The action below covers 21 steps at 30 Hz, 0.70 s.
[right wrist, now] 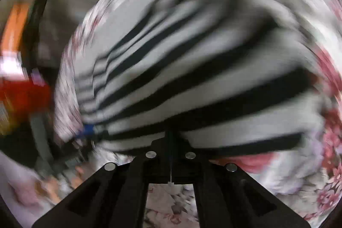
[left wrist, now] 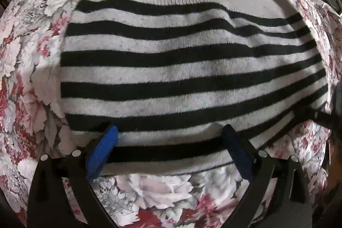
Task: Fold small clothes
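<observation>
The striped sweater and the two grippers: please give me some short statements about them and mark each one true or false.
1. The striped sweater lies on a floral cloth. True.
2. The left gripper has its jaws shut tight. False: they stand wide open, one on each side of the sweater's near edge.
3. The sweater has red and yellow stripes. False: they are black on pale grey.
4. The right gripper has its jaws closed together at the sweater's edge. True.
5. The right wrist view is sharp. False: it is strongly blurred.
</observation>
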Each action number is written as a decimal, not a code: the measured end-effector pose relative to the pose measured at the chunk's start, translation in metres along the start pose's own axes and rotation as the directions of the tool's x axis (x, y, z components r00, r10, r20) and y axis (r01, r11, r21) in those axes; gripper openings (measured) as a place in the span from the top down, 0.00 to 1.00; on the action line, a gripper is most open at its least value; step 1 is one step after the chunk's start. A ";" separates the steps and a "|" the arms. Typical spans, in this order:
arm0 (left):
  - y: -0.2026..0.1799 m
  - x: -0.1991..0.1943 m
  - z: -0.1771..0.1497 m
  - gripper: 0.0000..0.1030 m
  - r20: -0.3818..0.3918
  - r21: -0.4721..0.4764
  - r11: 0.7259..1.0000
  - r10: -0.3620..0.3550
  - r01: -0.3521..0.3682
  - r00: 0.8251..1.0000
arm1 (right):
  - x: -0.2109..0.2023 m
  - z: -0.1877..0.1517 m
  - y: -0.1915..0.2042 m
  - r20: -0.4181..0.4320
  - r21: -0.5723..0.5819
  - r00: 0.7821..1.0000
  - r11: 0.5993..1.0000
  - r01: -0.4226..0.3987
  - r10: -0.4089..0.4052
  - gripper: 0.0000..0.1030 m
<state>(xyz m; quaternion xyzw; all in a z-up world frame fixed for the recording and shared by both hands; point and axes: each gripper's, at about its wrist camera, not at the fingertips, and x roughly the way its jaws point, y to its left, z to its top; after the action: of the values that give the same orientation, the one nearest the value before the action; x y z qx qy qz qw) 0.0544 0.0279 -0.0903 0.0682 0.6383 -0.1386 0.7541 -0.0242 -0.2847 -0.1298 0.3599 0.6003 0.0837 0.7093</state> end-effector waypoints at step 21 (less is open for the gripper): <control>0.130 0.012 0.070 0.04 0.003 -0.402 0.916 0.011 -0.009 1.000 | -0.022 0.092 -0.024 0.228 0.118 0.974 0.992 -0.031 0.003 1.00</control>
<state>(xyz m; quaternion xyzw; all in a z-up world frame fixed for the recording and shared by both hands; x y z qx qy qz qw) 0.1601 0.1304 -0.0993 -0.0852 0.6509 -0.0010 0.7544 0.0466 -0.3521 -0.1247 0.4147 0.5161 0.0117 0.7493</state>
